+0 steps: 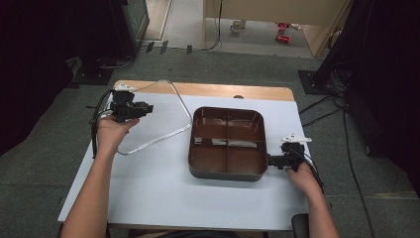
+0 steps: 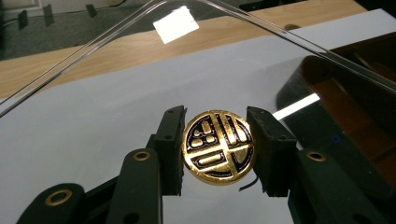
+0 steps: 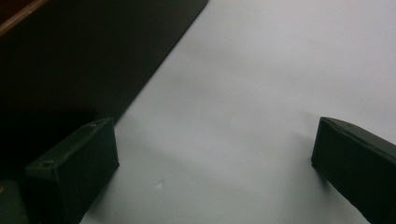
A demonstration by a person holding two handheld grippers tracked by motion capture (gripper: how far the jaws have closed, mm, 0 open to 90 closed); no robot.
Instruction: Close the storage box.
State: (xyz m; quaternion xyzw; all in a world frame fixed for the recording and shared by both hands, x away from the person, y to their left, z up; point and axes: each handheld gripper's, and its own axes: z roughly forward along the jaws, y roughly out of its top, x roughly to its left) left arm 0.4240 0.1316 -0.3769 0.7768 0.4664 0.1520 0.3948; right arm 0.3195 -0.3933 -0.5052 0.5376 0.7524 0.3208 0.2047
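Note:
A clear, rounded-square lid [image 1: 161,119] hangs tilted over the left of the table. My left gripper [image 1: 148,107] holds it by a round gold-and-black knob [image 2: 217,147], and both pads are pressed on the knob's sides. Through the lid [image 2: 116,79] I see the white table cover and the brown tray [image 2: 355,102]. The brown tray [image 1: 228,109] has several compartments and sits uncovered at the table's middle. My right gripper [image 1: 271,161] rests low at the tray's right wall [image 3: 84,60]. Its jaws stand wide apart over bare white cover, so the right gripper [image 3: 215,158] is open.
A white sheet [image 1: 163,193] covers most of the wooden table [image 1: 223,90]. Cables [image 1: 327,111] and dark stands lie on the floor right of and behind the table. The person's forearms come in from the bottom edge.

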